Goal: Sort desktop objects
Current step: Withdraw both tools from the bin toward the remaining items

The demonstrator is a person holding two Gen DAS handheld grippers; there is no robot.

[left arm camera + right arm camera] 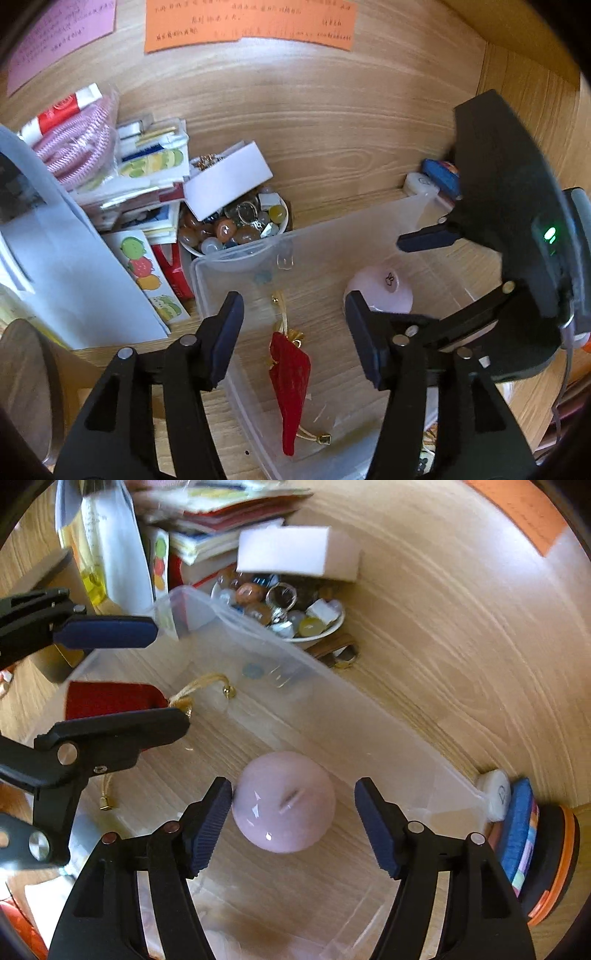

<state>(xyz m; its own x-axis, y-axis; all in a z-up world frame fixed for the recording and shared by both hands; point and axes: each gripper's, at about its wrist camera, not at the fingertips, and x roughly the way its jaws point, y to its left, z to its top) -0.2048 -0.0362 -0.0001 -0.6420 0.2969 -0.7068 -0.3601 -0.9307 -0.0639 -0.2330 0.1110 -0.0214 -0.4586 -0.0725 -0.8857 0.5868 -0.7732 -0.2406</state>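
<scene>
A clear plastic bin (240, 258) (207, 602) stands on the wooden desk. Inside lie a red fabric pouch (290, 373) (110, 699) with gold cord and a pink round object (380, 288) (284, 806). My left gripper (291, 339) is open above the pouch, holding nothing. My right gripper (293, 827) is open with its fingers on either side of the pink object; the left finger is at its edge. The right gripper also shows in the left wrist view (428, 240).
A white bowl (284, 206) (332, 626) of stones and trinkets sits behind the bin, with a white box (225, 181) (295, 554) on it. Stacks of cards and stickers (147, 166) lie left. Orange notes (247, 22) hang on the back wall. A blue item (517, 830) stands right.
</scene>
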